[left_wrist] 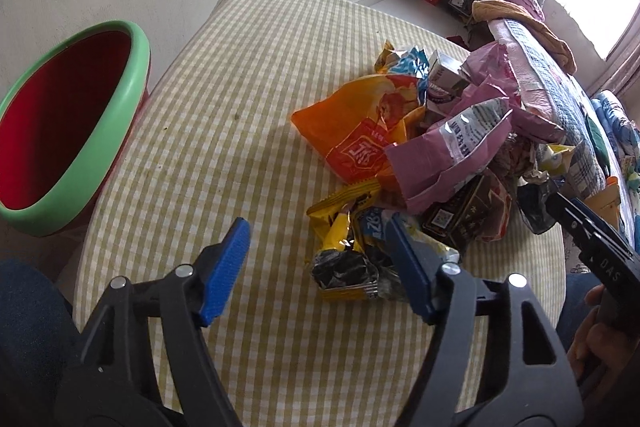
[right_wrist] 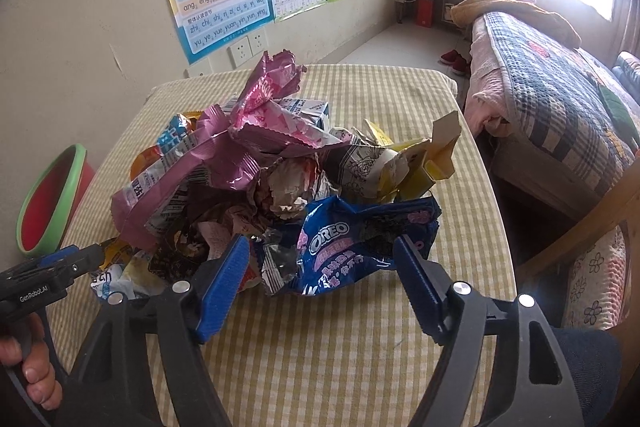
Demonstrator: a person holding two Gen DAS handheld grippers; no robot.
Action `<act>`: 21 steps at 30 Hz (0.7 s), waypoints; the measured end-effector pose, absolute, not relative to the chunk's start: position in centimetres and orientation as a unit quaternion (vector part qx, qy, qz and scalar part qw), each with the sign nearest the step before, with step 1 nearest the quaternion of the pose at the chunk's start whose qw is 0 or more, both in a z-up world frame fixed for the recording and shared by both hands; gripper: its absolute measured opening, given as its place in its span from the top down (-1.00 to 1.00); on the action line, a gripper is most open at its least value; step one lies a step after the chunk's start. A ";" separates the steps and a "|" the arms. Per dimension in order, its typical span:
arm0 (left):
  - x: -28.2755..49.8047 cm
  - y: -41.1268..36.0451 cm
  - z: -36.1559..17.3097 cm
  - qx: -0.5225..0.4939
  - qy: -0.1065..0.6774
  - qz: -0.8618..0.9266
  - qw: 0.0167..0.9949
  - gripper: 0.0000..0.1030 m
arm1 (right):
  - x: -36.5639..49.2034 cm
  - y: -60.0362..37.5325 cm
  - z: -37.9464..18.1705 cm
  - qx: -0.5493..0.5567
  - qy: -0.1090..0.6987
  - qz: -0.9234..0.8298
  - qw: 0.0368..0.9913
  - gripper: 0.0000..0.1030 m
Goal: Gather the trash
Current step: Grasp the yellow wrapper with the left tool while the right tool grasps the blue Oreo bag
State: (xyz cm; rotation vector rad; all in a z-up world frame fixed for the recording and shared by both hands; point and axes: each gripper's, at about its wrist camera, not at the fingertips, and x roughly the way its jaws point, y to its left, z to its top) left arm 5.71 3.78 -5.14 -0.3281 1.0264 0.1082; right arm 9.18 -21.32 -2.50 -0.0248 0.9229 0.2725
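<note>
One green-rimmed red bin [left_wrist: 60,131] stands off the table's left edge, its base cut off by the frame. One table in a yellow checked cloth [left_wrist: 224,107] carries a single heap of trash [left_wrist: 420,147] right of centre: crumpled wrappers, overlapping so an exact count cannot be made. Distinguishable items: one orange bag [left_wrist: 352,131], pink wrappers [right_wrist: 256,131], one blue Oreo packet [right_wrist: 352,243], yellow wrappers [left_wrist: 340,219], small cartons partly buried. Left gripper [left_wrist: 316,259]: jaws spread, empty, tips at the heap's near edge. Right gripper [right_wrist: 324,263]: jaws spread, flanking the Oreo packet, contact unclear.
</note>
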 end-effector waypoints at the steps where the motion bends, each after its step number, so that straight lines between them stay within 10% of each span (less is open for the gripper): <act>1: 5.8 3.8 -5.4 -0.156 0.491 0.050 0.855 -0.16 | 9.4 -21.3 -2.8 -0.009 0.449 0.131 0.884 -0.18; 12: 5.9 4.4 -6.6 -0.172 0.494 0.033 0.852 0.82 | 9.5 -20.7 -4.2 -0.017 0.466 0.129 0.875 0.77; 21: 5.0 4.0 -5.5 -0.170 0.483 0.026 0.859 0.91 | 8.4 -21.1 -2.8 -0.013 0.453 0.129 0.882 0.98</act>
